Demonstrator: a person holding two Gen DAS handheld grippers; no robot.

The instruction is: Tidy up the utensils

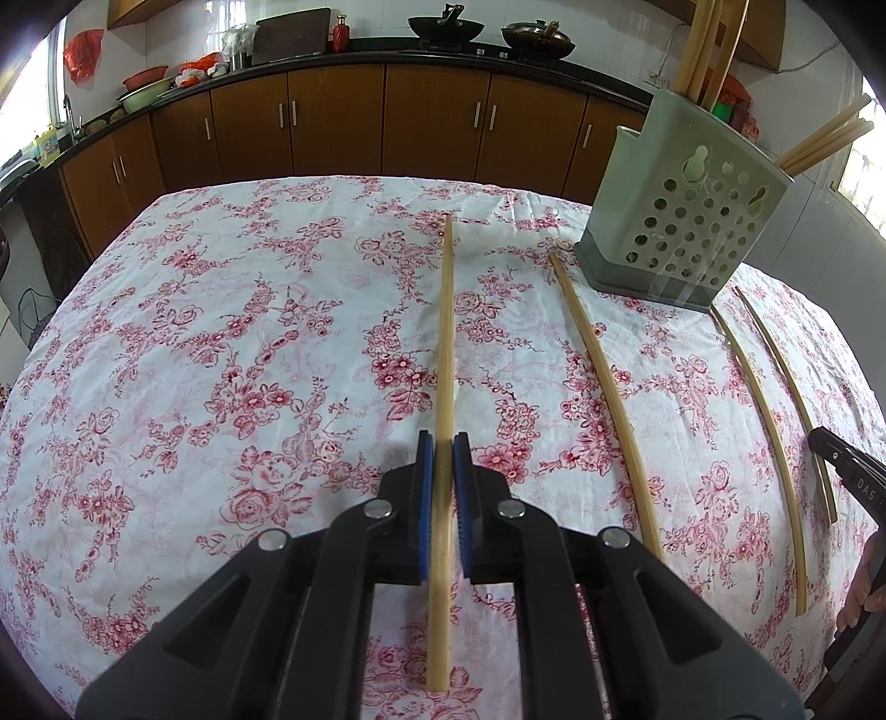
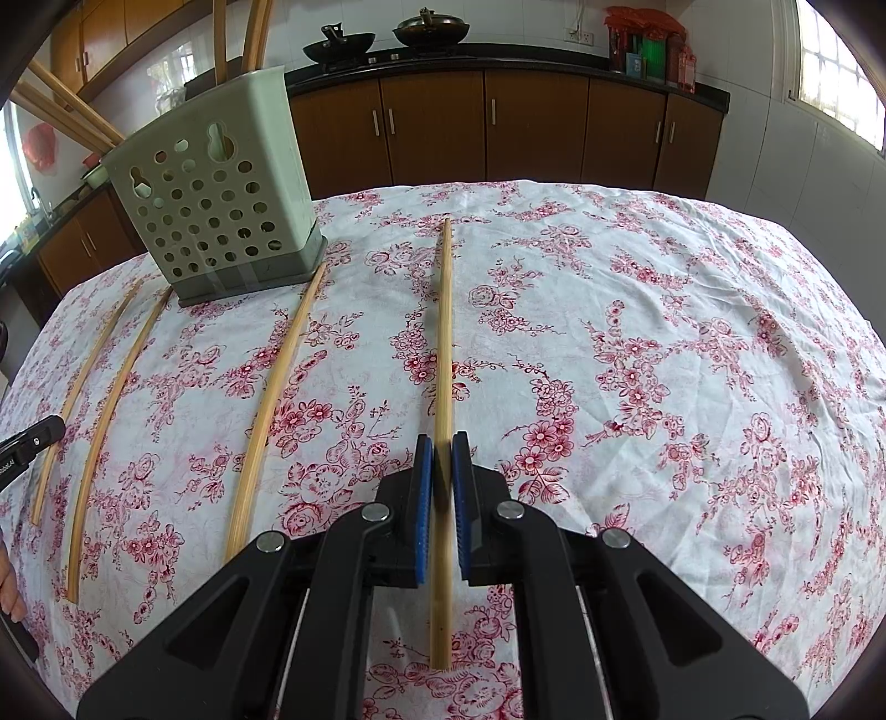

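In the left wrist view my left gripper (image 1: 443, 443) is shut on a bamboo chopstick (image 1: 445, 332) that runs forward along the floral tablecloth. Three more chopsticks lie to its right; the nearest (image 1: 603, 382) ends beside the grey-green perforated utensil holder (image 1: 686, 221), which holds several chopsticks upright. In the right wrist view my right gripper (image 2: 442, 443) is shut on another chopstick (image 2: 444, 332). Three chopsticks lie to its left; the nearest (image 2: 277, 399) points at the holder (image 2: 221, 194). Each gripper's tip shows at the edge of the other's view.
The table (image 1: 221, 332) has a white cloth with red flowers. Brown kitchen cabinets (image 1: 387, 122) stand behind it, with woks (image 1: 446, 27) on the counter. The holder stands near the table's far edge.
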